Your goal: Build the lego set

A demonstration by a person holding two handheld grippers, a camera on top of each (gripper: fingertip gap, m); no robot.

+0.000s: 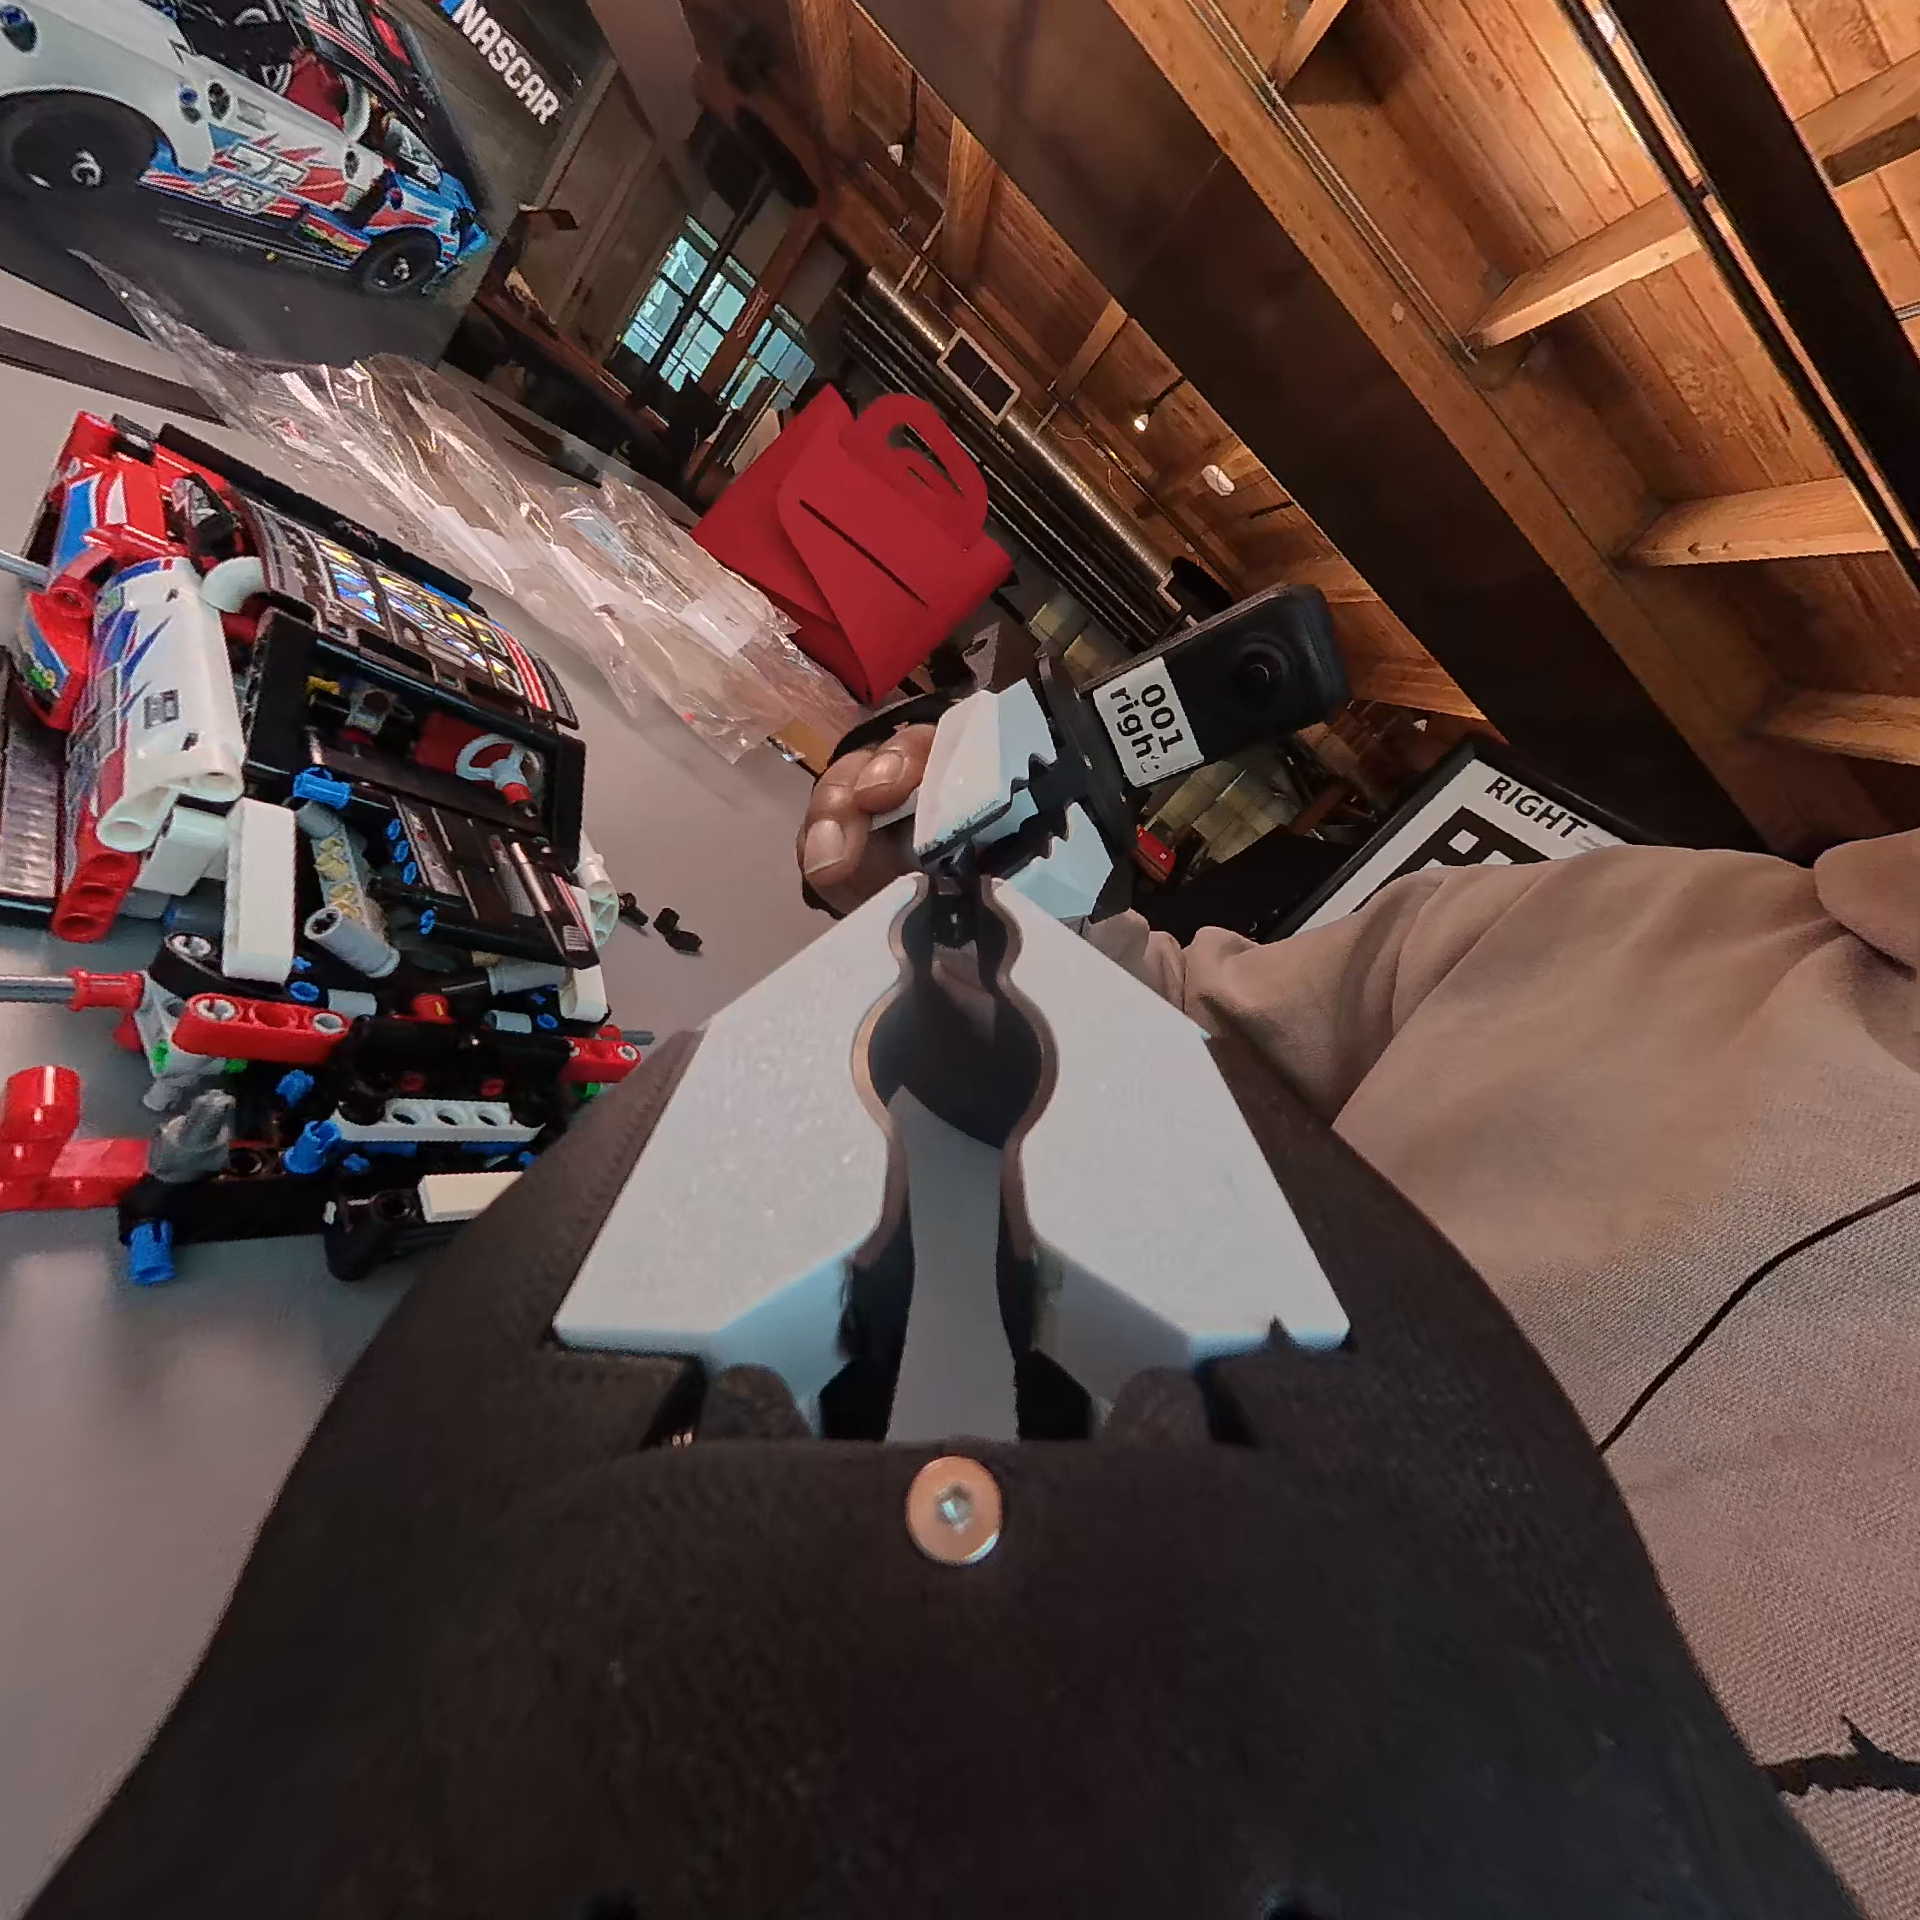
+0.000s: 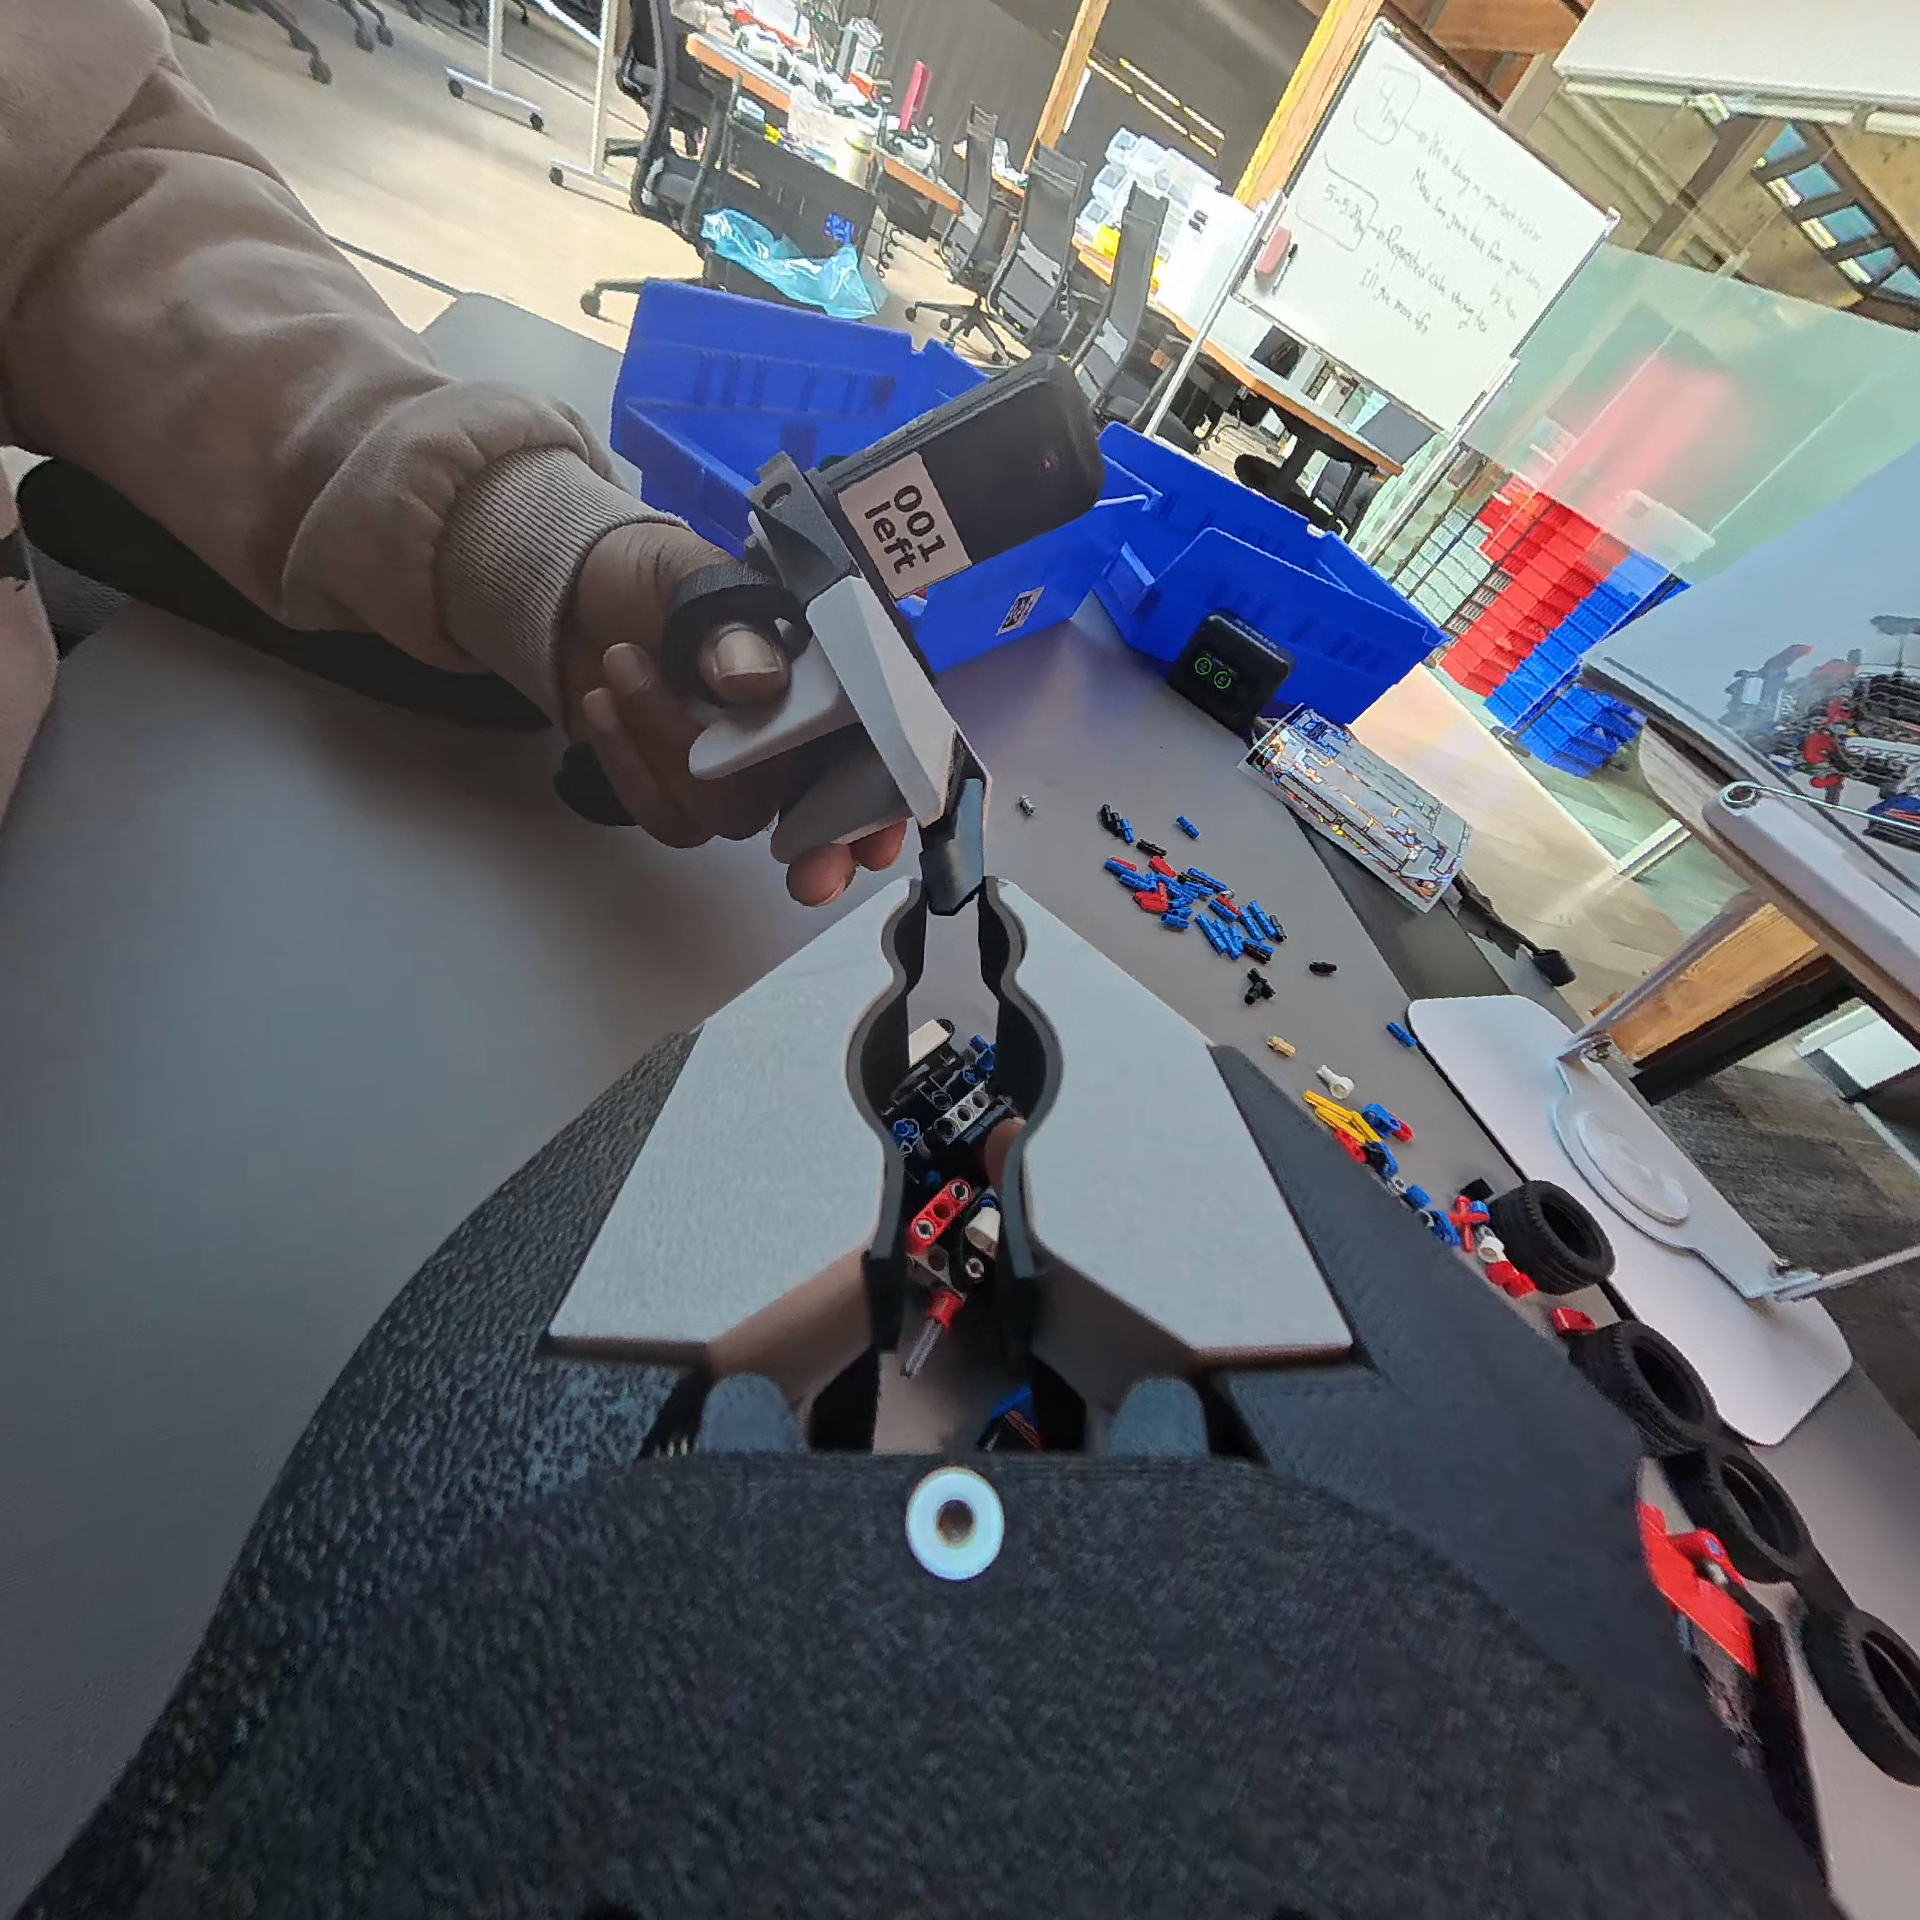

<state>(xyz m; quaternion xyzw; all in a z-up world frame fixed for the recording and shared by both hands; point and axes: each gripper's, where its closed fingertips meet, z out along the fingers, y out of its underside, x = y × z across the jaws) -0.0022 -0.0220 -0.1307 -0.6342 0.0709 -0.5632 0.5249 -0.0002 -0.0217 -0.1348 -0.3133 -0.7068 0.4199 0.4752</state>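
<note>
My left gripper (image 1: 951, 896) and right gripper (image 2: 953, 896) meet tip to tip above the grey table. Both are shut on one small, long black lego piece (image 2: 957, 854), which also shows between my left fingertips in the left wrist view (image 1: 950, 920). The right gripper shows in the left wrist view (image 1: 961, 844), held by a hand. The left gripper shows in the right wrist view (image 2: 961, 795). The partly built red, white and black lego car (image 1: 301, 831) lies on the table to the left, and part of it shows through my right finger gap (image 2: 948, 1117).
Clear plastic bags (image 1: 540, 520), the set's box (image 1: 208, 156) and a red bag (image 1: 862, 540) lie beyond the car. Loose blue, black and red pins (image 2: 1195, 904), black tyres (image 2: 1548, 1236), a sticker sheet (image 2: 1361, 821), a stand's white base (image 2: 1662, 1247) and blue bins (image 2: 1278, 592) lie to the right. Both grippers' tips are close together, under 4 cm apart.
</note>
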